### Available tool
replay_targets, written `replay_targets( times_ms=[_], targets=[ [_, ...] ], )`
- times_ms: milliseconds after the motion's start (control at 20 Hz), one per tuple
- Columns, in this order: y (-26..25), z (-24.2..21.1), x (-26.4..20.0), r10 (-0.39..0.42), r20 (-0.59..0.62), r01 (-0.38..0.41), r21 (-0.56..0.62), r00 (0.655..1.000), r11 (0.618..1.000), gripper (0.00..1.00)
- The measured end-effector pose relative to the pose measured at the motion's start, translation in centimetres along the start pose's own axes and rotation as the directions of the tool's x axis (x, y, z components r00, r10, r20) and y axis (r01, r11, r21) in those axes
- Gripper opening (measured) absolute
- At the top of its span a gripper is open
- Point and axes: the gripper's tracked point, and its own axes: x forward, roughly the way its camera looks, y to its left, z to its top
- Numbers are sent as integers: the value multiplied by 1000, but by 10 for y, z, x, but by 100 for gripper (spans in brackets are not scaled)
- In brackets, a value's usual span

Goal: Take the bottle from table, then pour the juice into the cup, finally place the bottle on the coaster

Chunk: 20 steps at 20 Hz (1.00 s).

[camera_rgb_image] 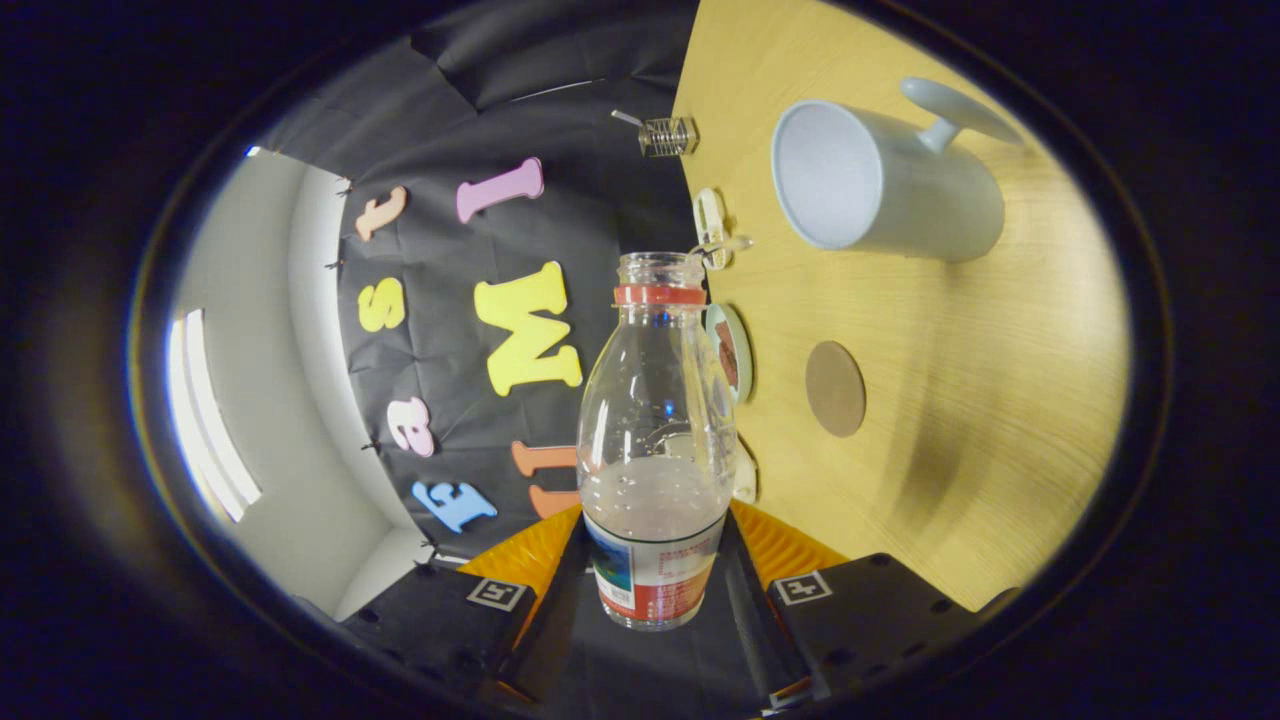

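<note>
My gripper (655, 545) is shut on the lower body of a clear bottle (655, 430), one finger on each side of its label. The bottle has no cap, a red ring below its open mouth, and pale juice filling its lower part. The whole view is rolled sideways, so the wooden table (950, 480) runs up the right side. A grey cup (880, 185) with a handle stands on the table, beyond the bottle's mouth and to its right. A round brown coaster (835, 388) lies on the table to the right of the bottle's body, nearer than the cup.
A small round dish (730, 352) sits just behind the bottle's shoulder. A white clip-like item (712, 230) and a small wire spring object (668, 136) lie near the table's far edge. The black cloth wall stands behind them.
</note>
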Motion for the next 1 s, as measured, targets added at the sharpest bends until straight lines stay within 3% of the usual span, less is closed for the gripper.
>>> replay_targets(
  times_ms=[1000],
  targets=[
    [23, 9, 3, 26, 13, -27, 127, 1000, 992, 75]
  ],
)
